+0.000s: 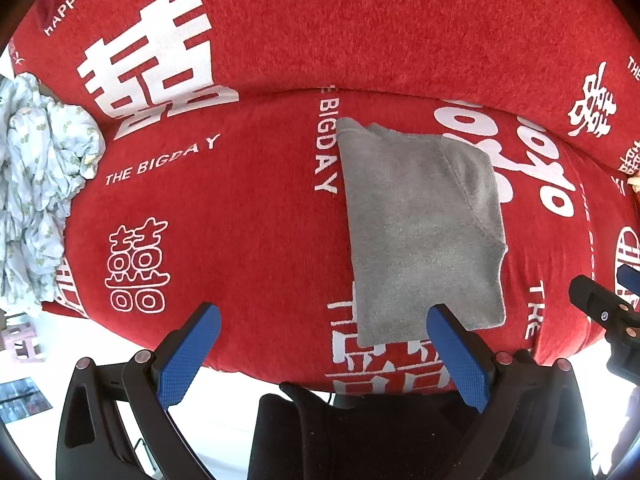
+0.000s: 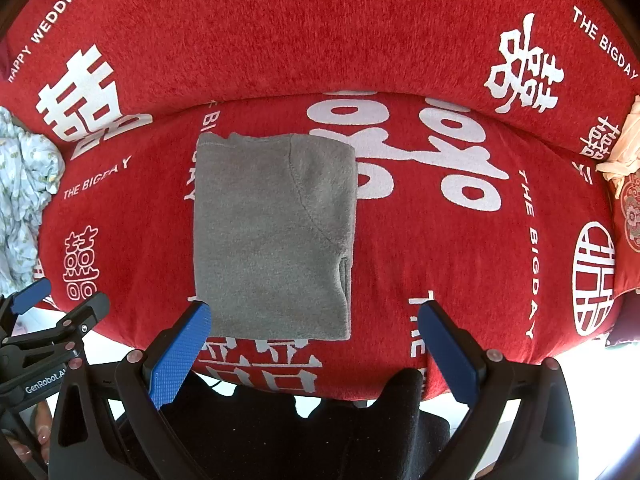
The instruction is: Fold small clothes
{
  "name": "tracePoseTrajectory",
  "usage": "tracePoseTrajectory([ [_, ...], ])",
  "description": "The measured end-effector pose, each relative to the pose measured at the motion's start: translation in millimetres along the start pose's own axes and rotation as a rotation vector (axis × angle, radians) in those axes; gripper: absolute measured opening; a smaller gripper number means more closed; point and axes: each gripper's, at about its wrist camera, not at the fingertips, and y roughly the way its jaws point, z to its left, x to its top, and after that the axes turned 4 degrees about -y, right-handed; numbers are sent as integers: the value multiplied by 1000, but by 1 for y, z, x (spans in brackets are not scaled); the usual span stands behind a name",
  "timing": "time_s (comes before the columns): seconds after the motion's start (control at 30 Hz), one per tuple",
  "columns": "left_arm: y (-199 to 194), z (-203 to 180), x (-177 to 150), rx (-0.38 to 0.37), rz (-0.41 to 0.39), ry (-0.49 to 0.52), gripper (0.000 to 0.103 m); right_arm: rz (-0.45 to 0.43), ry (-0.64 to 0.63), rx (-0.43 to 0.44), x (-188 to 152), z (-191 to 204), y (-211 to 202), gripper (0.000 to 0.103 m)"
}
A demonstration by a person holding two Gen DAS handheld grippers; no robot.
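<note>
A small grey garment lies folded into a flat rectangle on the red sofa seat; it also shows in the right wrist view. My left gripper is open and empty, hovering just in front of the garment's near edge, its right finger overlapping the near right corner. My right gripper is open and empty, its left finger at the garment's near left corner. The right gripper shows at the right edge of the left wrist view, the left gripper at the left edge of the right wrist view.
A crumpled pale blue patterned cloth lies at the seat's left end, also in the right wrist view. A cream cloth and an embroidered red cushion sit at the right end. The sofa's front edge runs just below the garment.
</note>
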Motion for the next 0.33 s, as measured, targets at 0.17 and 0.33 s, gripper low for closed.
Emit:
tracePoseTrajectory([
  [0.17, -2, 1, 0, -3, -14, 0, 103, 1, -4, 1, 0, -1, 0, 103],
  [0.33, -3, -1, 0, -8, -15, 10, 103, 1, -4, -1, 0, -1, 0, 103],
])
